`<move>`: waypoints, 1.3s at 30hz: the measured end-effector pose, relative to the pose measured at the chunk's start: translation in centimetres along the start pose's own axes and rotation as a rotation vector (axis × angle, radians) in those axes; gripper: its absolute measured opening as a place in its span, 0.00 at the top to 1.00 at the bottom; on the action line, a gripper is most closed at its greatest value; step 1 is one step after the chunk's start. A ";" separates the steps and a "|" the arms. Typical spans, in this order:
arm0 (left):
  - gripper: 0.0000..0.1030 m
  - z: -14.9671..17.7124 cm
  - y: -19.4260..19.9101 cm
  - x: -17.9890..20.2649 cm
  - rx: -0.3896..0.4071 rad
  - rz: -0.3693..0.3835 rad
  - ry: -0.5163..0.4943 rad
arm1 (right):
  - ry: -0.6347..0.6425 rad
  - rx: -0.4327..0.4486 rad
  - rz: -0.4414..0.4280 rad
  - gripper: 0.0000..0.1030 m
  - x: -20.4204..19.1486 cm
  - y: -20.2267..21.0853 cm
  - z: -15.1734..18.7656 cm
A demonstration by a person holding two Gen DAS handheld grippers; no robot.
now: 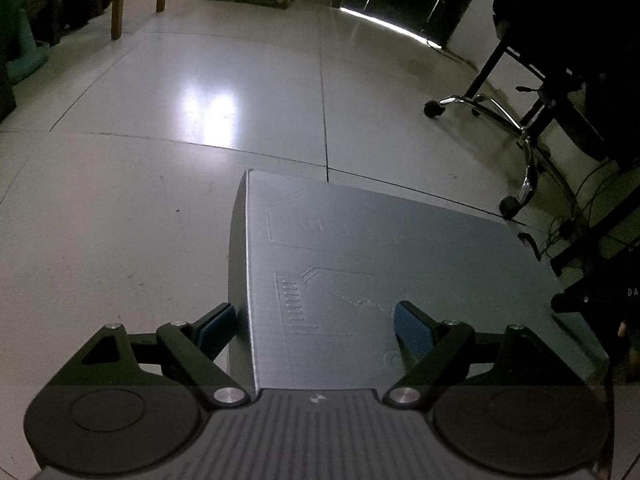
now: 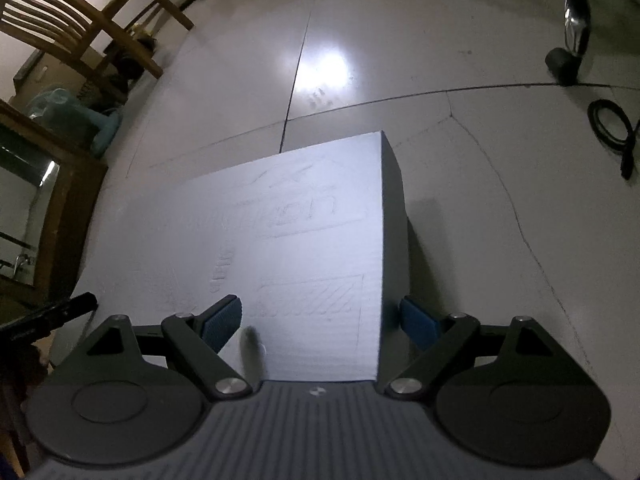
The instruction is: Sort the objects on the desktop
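A large pale foam box lid [image 1: 400,264] with embossed markings fills the lower middle of the left wrist view; it also shows in the right wrist view [image 2: 304,240]. My left gripper [image 1: 316,324] is open and straddles the lid's left edge, one blue pad [image 1: 216,326] outside it and the other [image 1: 412,330] over the top face. My right gripper [image 2: 320,320] is open and straddles the lid's right edge, one pad [image 2: 222,320] over the top and the other [image 2: 418,322] beside the side wall. Whether any pad touches the foam is unclear.
Glossy grey floor tiles [image 1: 200,120] lie below. A wooden chair [image 2: 80,28] and a teal fan [image 2: 72,116] stand at the left. An office chair base with castors [image 1: 512,152] and black cables [image 2: 612,132] are at the right.
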State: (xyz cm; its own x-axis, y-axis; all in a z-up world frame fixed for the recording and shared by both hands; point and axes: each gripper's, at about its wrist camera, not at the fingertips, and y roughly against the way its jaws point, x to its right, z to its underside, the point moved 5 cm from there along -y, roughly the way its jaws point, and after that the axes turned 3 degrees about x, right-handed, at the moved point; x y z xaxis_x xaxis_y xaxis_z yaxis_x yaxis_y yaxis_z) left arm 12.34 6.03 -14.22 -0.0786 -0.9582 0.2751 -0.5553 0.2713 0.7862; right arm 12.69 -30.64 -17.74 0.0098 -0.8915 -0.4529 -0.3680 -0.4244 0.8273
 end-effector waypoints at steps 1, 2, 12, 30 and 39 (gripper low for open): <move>0.19 0.3 -0.1 0.0 -0.001 -0.003 -0.002 | 0.002 -0.001 -0.001 0.13 0.1 -0.1 0.0; 0.19 0.5 -0.2 -0.1 -0.002 -0.006 -0.005 | 0.005 -0.003 -0.002 0.13 0.1 -0.2 0.1; 0.19 3.1 -1.5 -0.5 -0.015 -0.034 -0.029 | 0.011 -0.011 -0.004 0.13 1.0 -1.4 1.4; 0.21 5.4 -3.4 -2.1 -0.033 -0.046 -0.035 | 0.026 0.005 -0.001 0.13 1.8 -3.0 3.0; 0.20 6.4 -3.4 -3.2 -0.021 -0.036 -0.049 | 0.002 0.038 -0.027 0.13 1.8 -3.2 3.2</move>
State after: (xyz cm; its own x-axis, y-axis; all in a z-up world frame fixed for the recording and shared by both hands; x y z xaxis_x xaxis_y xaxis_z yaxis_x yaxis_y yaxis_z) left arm 9.16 7.57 -21.37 -0.0997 -0.9706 0.2190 -0.5410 0.2376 0.8068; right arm 10.93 -30.36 -22.27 0.0222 -0.8801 -0.4743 -0.4025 -0.4421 0.8016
